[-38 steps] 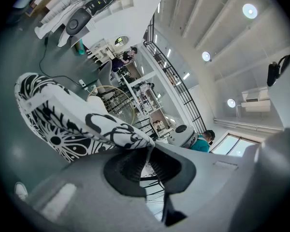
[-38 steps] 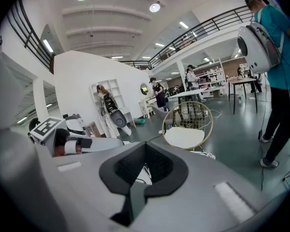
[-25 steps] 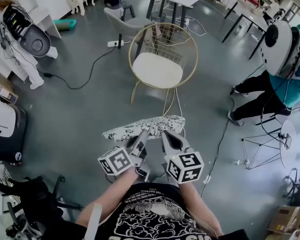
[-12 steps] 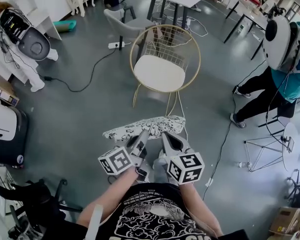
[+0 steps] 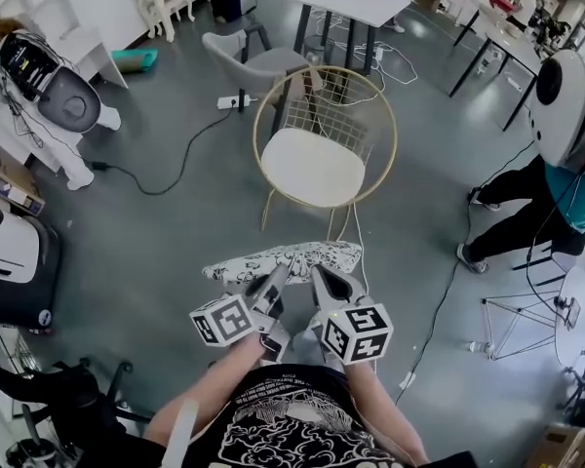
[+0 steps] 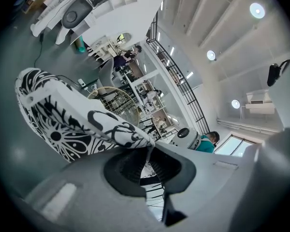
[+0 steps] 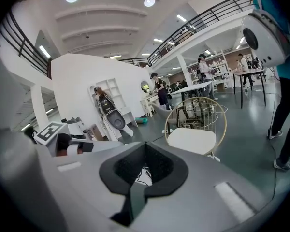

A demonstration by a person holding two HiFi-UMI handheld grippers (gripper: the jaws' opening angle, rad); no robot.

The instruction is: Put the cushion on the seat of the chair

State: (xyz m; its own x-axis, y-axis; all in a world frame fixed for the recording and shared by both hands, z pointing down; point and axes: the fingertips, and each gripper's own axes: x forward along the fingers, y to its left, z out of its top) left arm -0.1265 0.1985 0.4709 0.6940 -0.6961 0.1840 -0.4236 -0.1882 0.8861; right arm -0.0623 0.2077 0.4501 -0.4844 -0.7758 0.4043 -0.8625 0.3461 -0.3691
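The cushion (image 5: 283, 259), white with black swirls, is up in the air, lying flat. It is well apart from the chair (image 5: 324, 113), whose white seat (image 5: 312, 167) is bare. The left claw (image 6: 147, 148) is pinched tight on a thin bit of the cushion's edge, and the rest of the cushion hangs out to one side of it. The right claw (image 7: 145, 146) has its jaws pressed together with nothing seen between them. From above, its tip sits right at the cushion's near edge, but I cannot tell if it helps to hold the cushion up. So the big worry is that one small pinch may carry the whole cushion. If the cushion swings or gets shaken on the way, the cloth can slide out and the cushion can drop onto the floor (image 5: 156, 252). It can also droop and bump the gold ring of the chair. Then it may land crooked, or half off the seat. The chair looks light, so a hard bump may push it away. If the claw lets go too soon, the cushion may miss the seat.
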